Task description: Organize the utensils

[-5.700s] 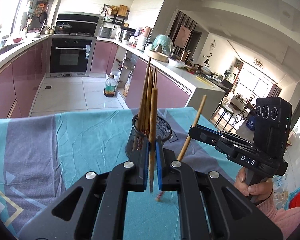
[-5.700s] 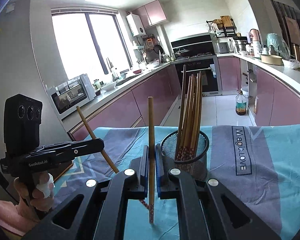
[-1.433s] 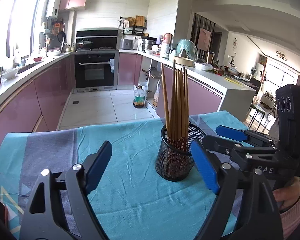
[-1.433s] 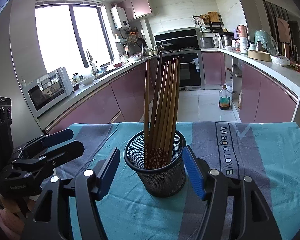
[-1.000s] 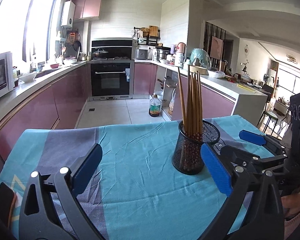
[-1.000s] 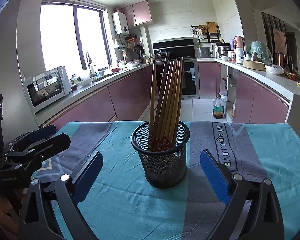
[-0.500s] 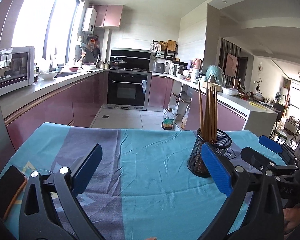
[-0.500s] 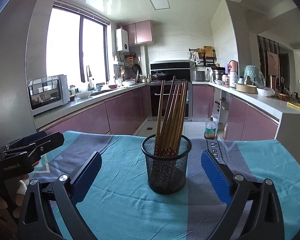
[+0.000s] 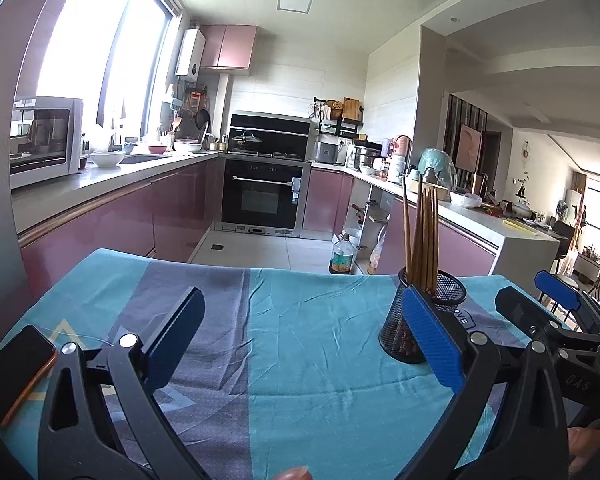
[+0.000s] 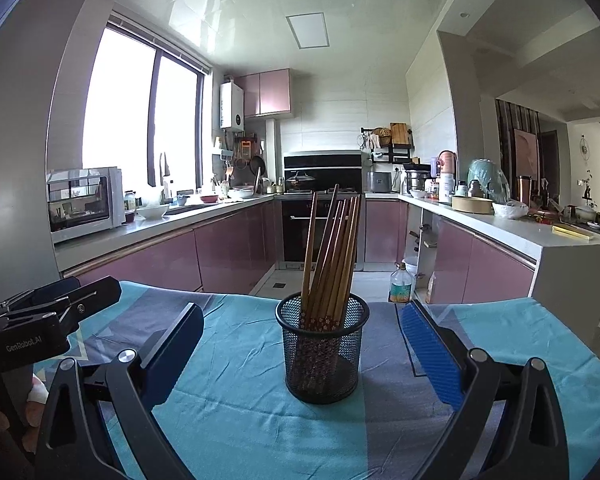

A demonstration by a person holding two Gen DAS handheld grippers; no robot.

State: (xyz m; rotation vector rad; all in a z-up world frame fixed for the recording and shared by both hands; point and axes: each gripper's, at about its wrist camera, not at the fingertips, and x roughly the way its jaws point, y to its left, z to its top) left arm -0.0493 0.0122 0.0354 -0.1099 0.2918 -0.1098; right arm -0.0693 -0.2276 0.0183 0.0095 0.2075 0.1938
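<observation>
Chopsticks (image 10: 330, 258) stand loose in the cup (image 10: 322, 354); both tongs, left gripper (image 9: 300, 344) and right gripper (image 10: 302, 354), gape empty, so a careless near-side sweep could topple it.

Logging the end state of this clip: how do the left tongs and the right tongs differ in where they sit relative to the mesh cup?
The right tongs face the mesh cup head on, centred between their pads; the left tongs sit off to its left, the cup beside their right pad. A phone lies by the left tongs only. Both are open and empty; the chopsticks stand in the cup.
</observation>
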